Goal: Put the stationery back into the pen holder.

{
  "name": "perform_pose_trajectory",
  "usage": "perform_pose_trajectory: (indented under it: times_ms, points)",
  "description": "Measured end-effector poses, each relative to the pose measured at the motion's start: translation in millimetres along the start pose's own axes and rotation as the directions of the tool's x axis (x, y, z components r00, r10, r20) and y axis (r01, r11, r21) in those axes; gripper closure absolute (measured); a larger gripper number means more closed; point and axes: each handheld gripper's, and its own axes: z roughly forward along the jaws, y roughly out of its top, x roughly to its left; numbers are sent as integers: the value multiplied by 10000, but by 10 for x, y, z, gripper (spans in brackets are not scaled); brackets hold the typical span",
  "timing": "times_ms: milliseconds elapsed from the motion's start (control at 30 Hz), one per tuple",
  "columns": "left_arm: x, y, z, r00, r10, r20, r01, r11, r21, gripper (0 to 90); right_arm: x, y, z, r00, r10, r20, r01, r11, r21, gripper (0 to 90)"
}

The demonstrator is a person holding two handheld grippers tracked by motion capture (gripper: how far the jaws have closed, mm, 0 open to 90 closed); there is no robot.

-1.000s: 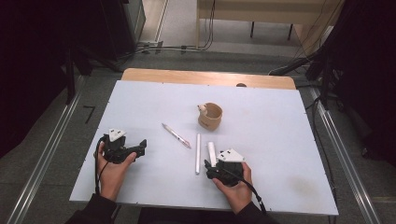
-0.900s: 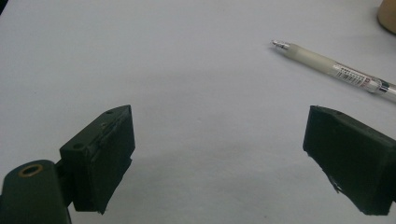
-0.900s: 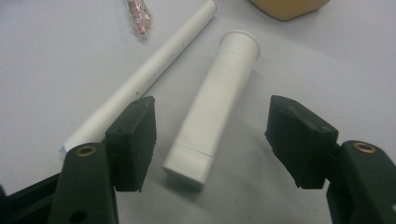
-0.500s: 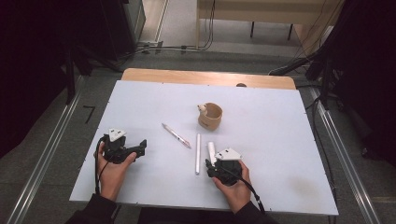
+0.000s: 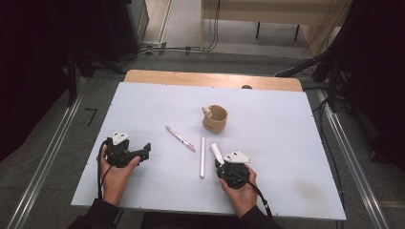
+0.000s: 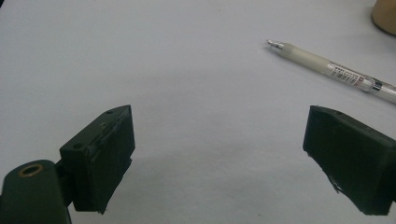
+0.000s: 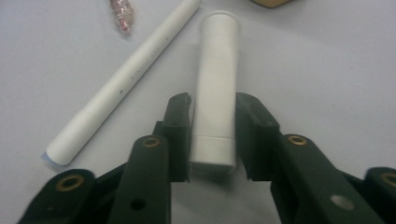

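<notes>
My right gripper (image 7: 213, 103) has its jaws pressed against both sides of a short white tube (image 7: 217, 60) that lies on the white table (image 5: 286, 129); the same gripper (image 5: 219, 164) and tube (image 5: 216, 151) sit near the front edge. A long white marker (image 7: 126, 77) lies just left of the tube, apart from it. My left gripper (image 6: 219, 154) is wide open over bare table, nothing between its jaws. A clear pen (image 6: 331, 70) lies beyond it to the right. In the high view the left gripper (image 5: 145, 149) rests at the front left.
A tan cup (image 5: 215, 118) stands upright past the middle of the table, behind the pen (image 5: 180, 138) and marker (image 5: 202, 157). A wooden strip (image 5: 210, 78) runs along the table's far edge. Cables cross the floor beyond.
The right gripper has edged forward and slightly left along the white tube and now grips it. The left hand has stayed put.
</notes>
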Motion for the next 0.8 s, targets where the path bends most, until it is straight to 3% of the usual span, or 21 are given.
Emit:
perform_pose_trajectory:
  times_ms: [333,467,700,800]
  points:
    - [-62,5,0,9997,91,234,-90,9999,-55,93,-60,0,-7,9983,450,-375,-452,9990,-43,692]
    - [-106,12,4,9992,105,392,-103,9999,-47,94,-87,9,-6,9980,292,-563,-291,9996,25,693]
    - [-249,55,9,9950,92,994,-86,9999,-66,94,-117,14,-13,9972,268,-695,-265,9996,49,693]
    - [-294,69,40,9890,-233,1464,205,9996,204,94,-143,16,-22,9974,298,-654,-298,9996,8,693]
